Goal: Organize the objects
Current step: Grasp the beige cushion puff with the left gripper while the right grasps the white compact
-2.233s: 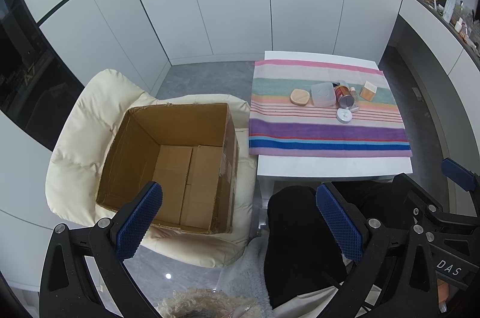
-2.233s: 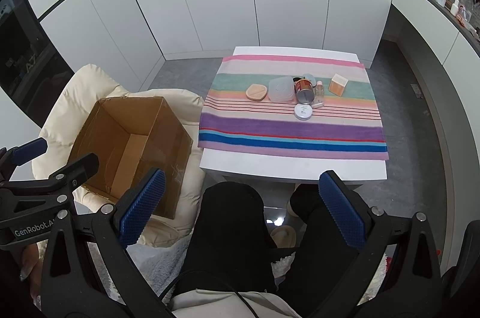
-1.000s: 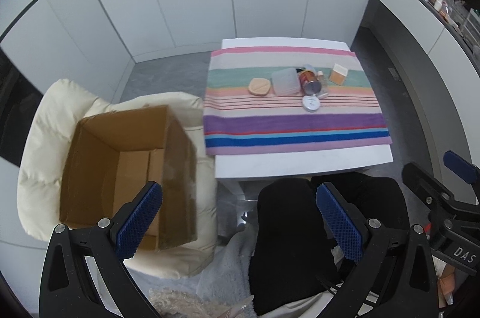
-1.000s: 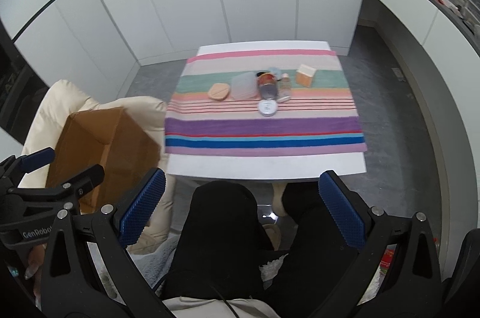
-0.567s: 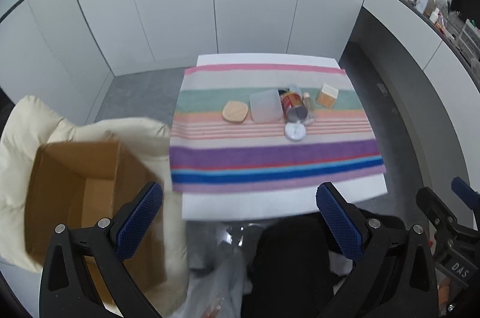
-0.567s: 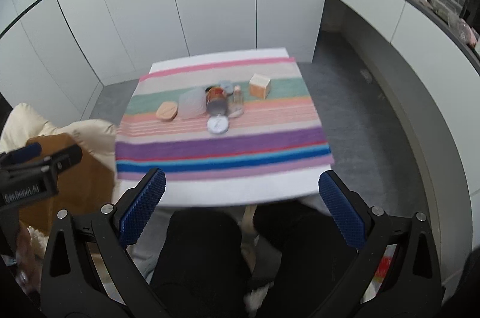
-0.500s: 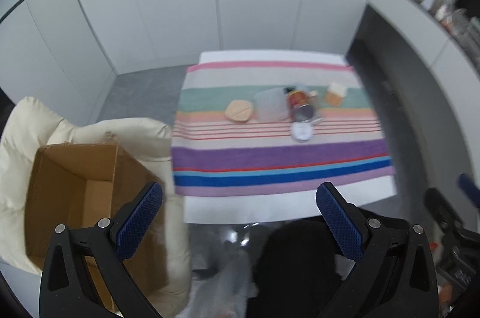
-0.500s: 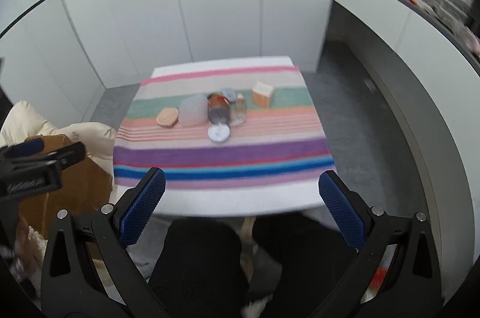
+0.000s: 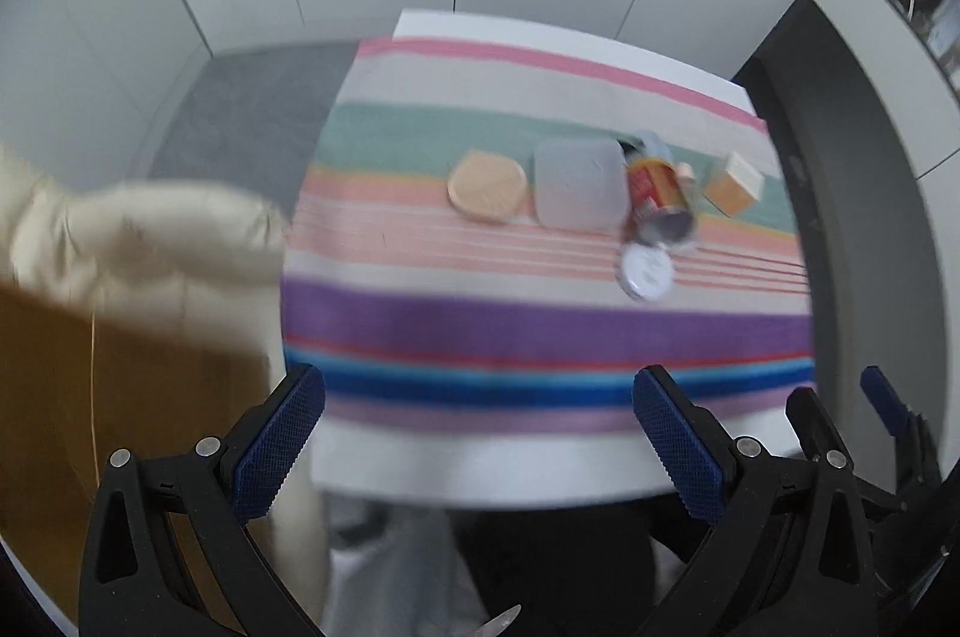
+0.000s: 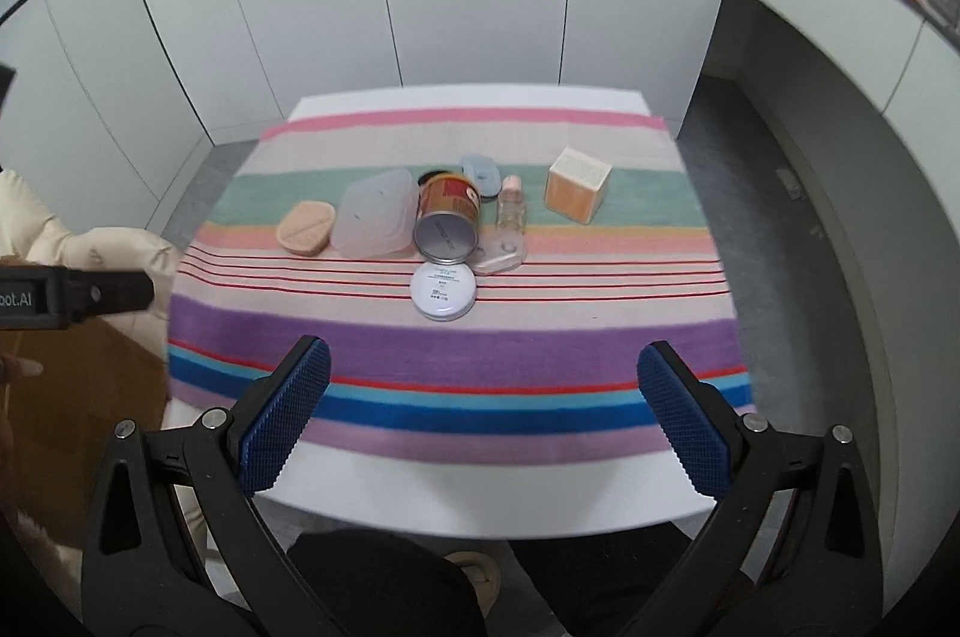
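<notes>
**Both claws wide open above the table**

Left gripper (image 9: 480, 433) and right gripper (image 10: 483, 412) gape wide, holding nothing. On the striped cloth (image 10: 456, 349), mid-table: tin can (image 10: 447, 217), round tin (image 10: 444, 290), plastic lid (image 10: 375, 212), little box (image 10: 577, 184).

You are aiming both wrist cameras down over the near table (image 10: 480, 505) edge. The left view is sitting left, catching the cardboard box (image 9: 90, 397); both are sharing the striped cloth (image 10: 456, 343) ahead.
</notes>
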A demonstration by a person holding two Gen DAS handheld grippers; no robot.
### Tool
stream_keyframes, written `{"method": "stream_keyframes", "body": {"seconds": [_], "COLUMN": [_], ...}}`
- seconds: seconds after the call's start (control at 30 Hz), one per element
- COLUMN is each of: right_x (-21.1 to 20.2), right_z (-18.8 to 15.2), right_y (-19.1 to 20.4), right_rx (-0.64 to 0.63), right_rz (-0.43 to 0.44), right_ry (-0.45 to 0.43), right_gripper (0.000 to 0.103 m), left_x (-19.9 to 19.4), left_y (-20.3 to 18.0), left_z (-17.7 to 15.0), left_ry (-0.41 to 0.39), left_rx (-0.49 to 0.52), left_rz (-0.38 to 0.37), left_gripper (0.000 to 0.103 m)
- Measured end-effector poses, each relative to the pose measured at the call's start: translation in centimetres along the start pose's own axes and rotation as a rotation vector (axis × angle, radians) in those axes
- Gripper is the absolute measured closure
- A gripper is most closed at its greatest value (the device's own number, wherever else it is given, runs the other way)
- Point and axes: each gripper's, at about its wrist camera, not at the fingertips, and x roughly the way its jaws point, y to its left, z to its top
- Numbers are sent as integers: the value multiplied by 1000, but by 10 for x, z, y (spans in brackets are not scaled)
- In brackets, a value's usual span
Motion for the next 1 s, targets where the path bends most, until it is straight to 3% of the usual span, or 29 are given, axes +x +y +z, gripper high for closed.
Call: {"method": "stream_keyframes", "body": {"seconds": [0.2, 0.47, 0.6, 0.67, 0.73, 0.8, 0.9, 1.0], "right_x": [67, 156, 186, 197, 201, 200, 197, 196], "right_z": [8, 6, 3, 2, 1, 2, 0, -2], "right_y": [-6, -2, 9, 15, 23, 28, 28, 24], "right_rx": [54, 81, 58, 33, -8, -37, -53, -44], "right_rz": [74, 89, 69, 41, -16, -22, -31, -29], "right_ry": [62, 118, 144, 151, 135, 114, 117, 121], "right_gripper": [0, 0, 5, 13, 19, 43, 43, 43], "left_x": [67, 168, 197, 206, 212, 211, 207, 204], "left_y": [-12, -9, -9, -11, -10, -9, -16, -25], "left_z": [38, 65, 76, 81, 83, 84, 82, 82], "left_ry": [-48, -7, -23, -36, -39, -63, -91, -94], "left_rx": [109, 96, 88, 83, 67, 43, 76, 122], "left_rz": [66, 52, 89, 94, 94, 55, 46, 71], "left_gripper": [0, 3, 3, 3, 8, 17, 39, 43]}}
